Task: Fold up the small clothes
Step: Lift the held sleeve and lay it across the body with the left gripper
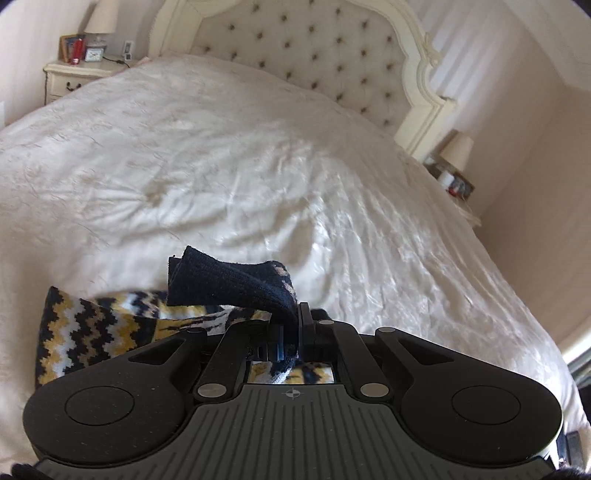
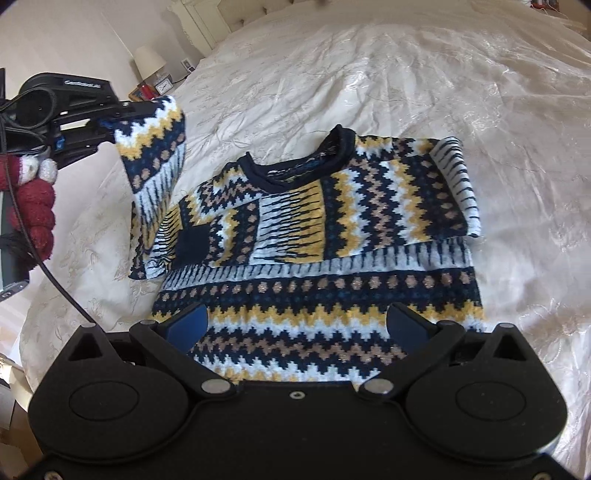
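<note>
— Right gripper (image 2: 295, 325) first, since it fills the bottom of its own view: how do the jaws stand?

— Spread wide, nothing between them. Both blue-faced fingers (image 2: 190, 325) hang just above the lower hem of the patterned sweater (image 2: 317, 251), not gripping it.

— And the sweater itself?

— Spread on the cream bedspread (image 2: 369, 74), navy collar toward the headboard, hem toward the right gripper. Zigzag bands in navy, yellow, white and tan. As that view shows it, the sleeve on the right is already folded in across the chest.

— What about the other sleeve?

— Lifted off the bed. The left gripper (image 2: 122, 110) has it by the cuff end, so the sleeve (image 2: 155, 162) hangs down from it, to the left of the sweater's body and still joined at the shoulder.

— Does the left wrist view agree?

— Yes. There the left gripper (image 1: 291, 325) has its jaws pinched right together on the navy ribbed cuff (image 1: 229, 277), which sticks out past the fingertips, with patterned knit trailing below and to the left.

— Anything else near the sweater?

— A hand in a dark red knitted glove (image 2: 35, 206) behind the left gripper, and beyond the sweater a nightstand (image 1: 74, 75) with a lamp (image 1: 101, 16) beside the tufted headboard (image 1: 295, 48).
</note>
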Tool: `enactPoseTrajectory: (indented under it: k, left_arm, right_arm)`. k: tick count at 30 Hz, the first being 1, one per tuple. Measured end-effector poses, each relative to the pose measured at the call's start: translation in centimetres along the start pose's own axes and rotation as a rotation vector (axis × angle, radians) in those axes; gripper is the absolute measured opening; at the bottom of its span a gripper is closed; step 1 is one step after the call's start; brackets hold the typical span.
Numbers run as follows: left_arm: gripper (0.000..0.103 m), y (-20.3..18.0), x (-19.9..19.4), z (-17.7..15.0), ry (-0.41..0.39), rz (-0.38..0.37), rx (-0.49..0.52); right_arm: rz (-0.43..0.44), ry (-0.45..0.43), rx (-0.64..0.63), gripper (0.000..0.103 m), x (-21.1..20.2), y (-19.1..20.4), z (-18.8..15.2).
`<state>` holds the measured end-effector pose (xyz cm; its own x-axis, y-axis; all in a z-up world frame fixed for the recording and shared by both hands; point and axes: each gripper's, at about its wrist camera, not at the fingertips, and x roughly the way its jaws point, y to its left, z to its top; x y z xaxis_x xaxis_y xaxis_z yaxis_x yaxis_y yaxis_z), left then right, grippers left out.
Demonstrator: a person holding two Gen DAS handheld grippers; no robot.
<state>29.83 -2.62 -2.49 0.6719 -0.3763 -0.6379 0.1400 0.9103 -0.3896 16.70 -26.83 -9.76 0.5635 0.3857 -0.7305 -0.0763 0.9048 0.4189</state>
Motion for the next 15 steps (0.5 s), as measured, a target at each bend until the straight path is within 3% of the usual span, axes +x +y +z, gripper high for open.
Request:
enactPoseTrajectory:
  k: [7,9,10,15]
  left_arm:
    - [0.008,-5.2,4.8,-2.5,0.128,-0.047,0.081]
    - [0.02,-6.4,5.0,-2.8,0.145,-0.064,0.112]
    - [0.03,-7.1,4.7,-3.0,0.139,-0.08,0.126]
    - [0.038,-8.8,2.8,-3.6,0.117,-0.161,0.232]
  right_arm:
    - [-0.023,0.001,0.033,0.103,-0.9,-2.7,-0.1]
    - [-0.028,0.003,0.045,0.103,-0.8,-3.1,-0.2]
    - [-0.029,0.004,0.049,0.103,-0.7,-3.2,-0.2]
    - [-0.042,0.012,0.063,0.103,0.4,-3.2,0.0]
